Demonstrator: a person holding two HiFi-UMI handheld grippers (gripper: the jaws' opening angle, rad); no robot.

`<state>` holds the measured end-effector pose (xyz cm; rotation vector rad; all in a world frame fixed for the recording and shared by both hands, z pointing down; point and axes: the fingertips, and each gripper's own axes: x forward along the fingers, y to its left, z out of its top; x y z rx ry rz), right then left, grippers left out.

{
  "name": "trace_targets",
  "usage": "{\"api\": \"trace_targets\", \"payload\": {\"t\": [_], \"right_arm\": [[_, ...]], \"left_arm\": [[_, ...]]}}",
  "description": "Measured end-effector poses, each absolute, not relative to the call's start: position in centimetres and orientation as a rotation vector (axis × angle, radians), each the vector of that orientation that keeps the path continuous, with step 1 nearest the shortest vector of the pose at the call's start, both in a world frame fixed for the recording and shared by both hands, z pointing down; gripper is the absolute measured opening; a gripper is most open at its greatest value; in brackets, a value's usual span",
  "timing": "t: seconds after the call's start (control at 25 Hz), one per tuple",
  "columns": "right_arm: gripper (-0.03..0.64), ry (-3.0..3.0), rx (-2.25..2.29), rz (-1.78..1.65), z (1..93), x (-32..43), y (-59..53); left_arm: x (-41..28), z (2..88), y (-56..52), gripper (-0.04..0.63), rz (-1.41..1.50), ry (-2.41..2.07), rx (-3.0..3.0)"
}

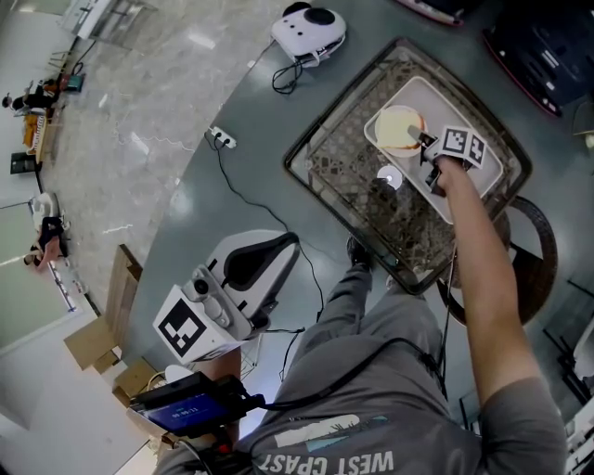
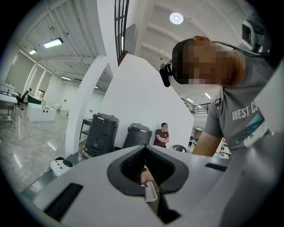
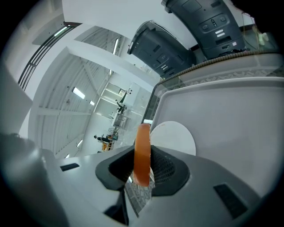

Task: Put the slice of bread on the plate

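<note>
- Hanging at seven o'clock in the head view, the left gripper [image 1: 281, 250] has its jaws together, nothing between them.
- Right gripper [image 3: 142, 175], at one o'clock, pinches the bread [image 3: 142, 148] edge-on above the tray [image 3: 230, 115].
- Plate [image 3: 177, 138] lies at two o'clock of the bread.

A: What's carrying it all?
B: Dark-rimmed patterned rectangular worktop [image 1: 343, 172], w/ a white rectangular tray [image 1: 445, 100] on it.
A: Floor?
B: White-and-black gadget w/ cable [image 1: 309, 28], cardboard boxes [image 1: 93, 339].
A: Bkgd?
B: Two dark grey bins [image 2: 102, 133], person in dark shirt [image 2: 162, 135], arms crossed.
</note>
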<state>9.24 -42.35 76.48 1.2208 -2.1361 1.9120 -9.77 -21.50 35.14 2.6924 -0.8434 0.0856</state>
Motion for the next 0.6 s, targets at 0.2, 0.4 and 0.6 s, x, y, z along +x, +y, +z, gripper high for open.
{"api": "trace_targets", "payload": {"t": [0.2, 0.4, 0.6], "right_arm": [[0.091, -2.098, 1.246, 1.898, 77.7, 9.8, -42.5], [0.091, -2.07, 1.25, 1.841, 77.9, 9.9, -42.7], [0.091, -2.054, 1.251, 1.746, 77.9, 10.4, -42.6]], "left_arm": [[-9.7, 35.8, -21.5, 0.009, 0.093, -0.841, 2.682], [-9.8, 36.0, -21.6, 0.009, 0.098, -0.836, 2.677], [-9.5, 35.8, -21.7, 0.009, 0.096, -0.827, 2.678]]}}
